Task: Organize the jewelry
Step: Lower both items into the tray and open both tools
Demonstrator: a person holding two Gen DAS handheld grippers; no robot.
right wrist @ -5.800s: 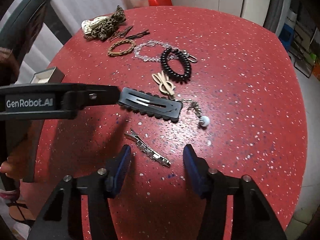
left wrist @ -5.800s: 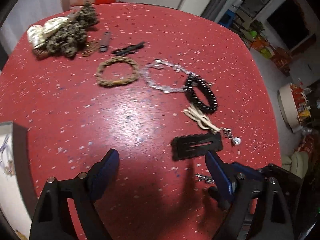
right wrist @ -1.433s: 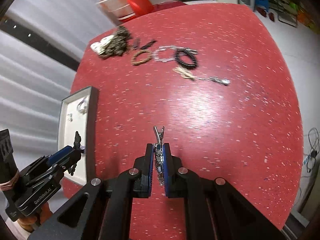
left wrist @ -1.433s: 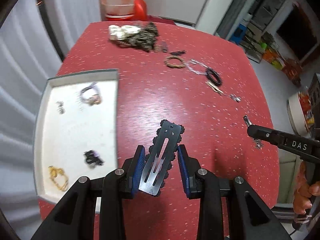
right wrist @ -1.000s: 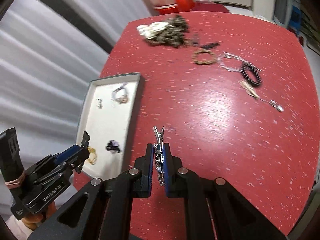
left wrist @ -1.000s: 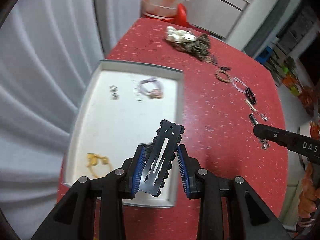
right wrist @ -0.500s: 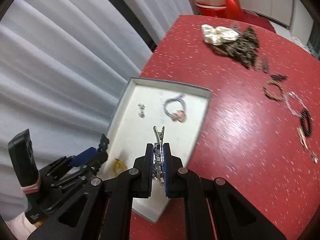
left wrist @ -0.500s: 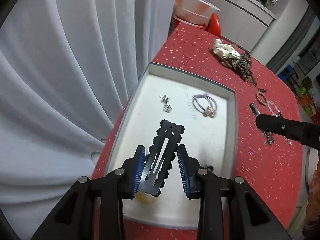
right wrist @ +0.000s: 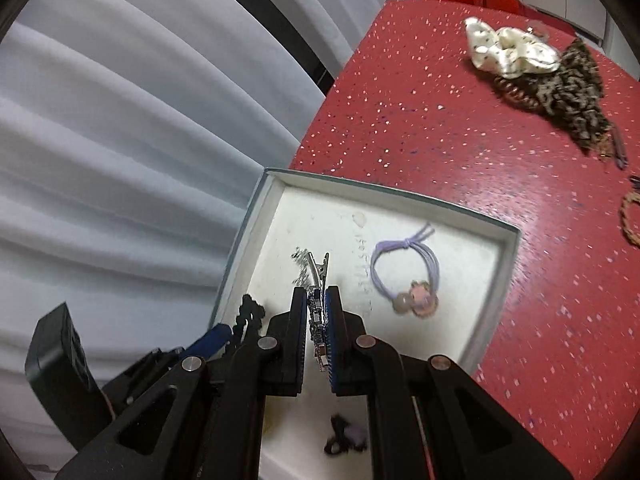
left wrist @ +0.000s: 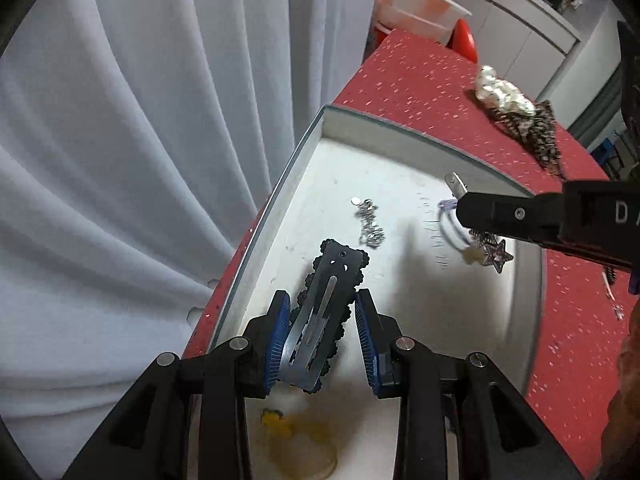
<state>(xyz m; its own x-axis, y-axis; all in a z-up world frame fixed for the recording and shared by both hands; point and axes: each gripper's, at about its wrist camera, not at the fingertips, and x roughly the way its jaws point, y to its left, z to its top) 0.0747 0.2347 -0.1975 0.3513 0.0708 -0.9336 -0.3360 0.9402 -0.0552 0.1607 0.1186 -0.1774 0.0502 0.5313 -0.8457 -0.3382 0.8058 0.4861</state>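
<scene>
Both tongs over the white tray (left wrist: pixel 256 236)

Left tongs (left wrist: pixel 322 338) squeeze the black clip (left wrist: pixel 324 312); right tongs (right wrist: pixel 316 320) pinch the silver clip (right wrist: pixel 316 272).

Black scalloped snap clip (left wrist: pixel 326 312), silver underside up, tilted, pinched in left claw (left wrist: pixel 322 344) above white tray (left wrist: pixel 400 144). Slim silver alligator clip (right wrist: pixel 316 276) edge-on in right claw (right wrist: pixel 316 336), over same tray. Lilac hair tie (right wrist: pixel 404 276) with pink charm lies flat inside, small silver earrings (left wrist: pixel 370 220) beside.

Both wrist cameras look steeply down — close over the same tray (left wrist: pixel 320 120).
</scene>
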